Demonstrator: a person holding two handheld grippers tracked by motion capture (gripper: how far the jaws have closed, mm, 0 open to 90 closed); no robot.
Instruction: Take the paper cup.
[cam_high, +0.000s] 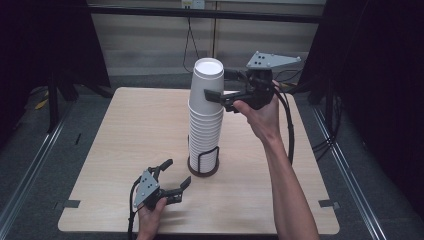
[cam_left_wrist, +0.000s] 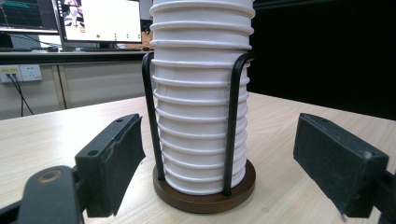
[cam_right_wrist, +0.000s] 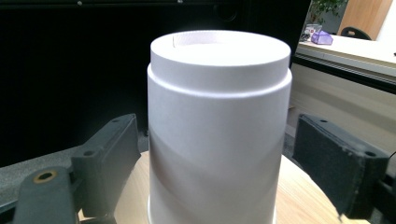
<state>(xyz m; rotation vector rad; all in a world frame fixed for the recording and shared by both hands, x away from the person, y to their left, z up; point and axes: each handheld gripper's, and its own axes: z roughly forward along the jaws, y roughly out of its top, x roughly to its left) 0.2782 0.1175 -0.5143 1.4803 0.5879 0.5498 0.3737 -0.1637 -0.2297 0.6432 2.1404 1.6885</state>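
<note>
Right gripper (cam_high: 216, 100), upper centre of the high view: jaws flanked the top cup (cam_right_wrist: 218, 126), pads apparently just clear, gripping nothing. Left gripper (cam_high: 176, 172), lower left: jaws wide, empty, facing the cup stack (cam_high: 205, 127) in its wire holder (cam_left_wrist: 204, 189). Risk: an off-centre squeeze might tilt the stack or lift several nested cups. The left gripper view alone showed the wooden base.

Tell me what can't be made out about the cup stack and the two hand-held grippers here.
- Top cup, right gripper view: its lower edge is cut off by the frame; whether the pads press it is unclear.
- Cup stack, left gripper view: upper cups cut off by the top edge.
- Holder base, high view: far side hidden behind the stack.
</note>
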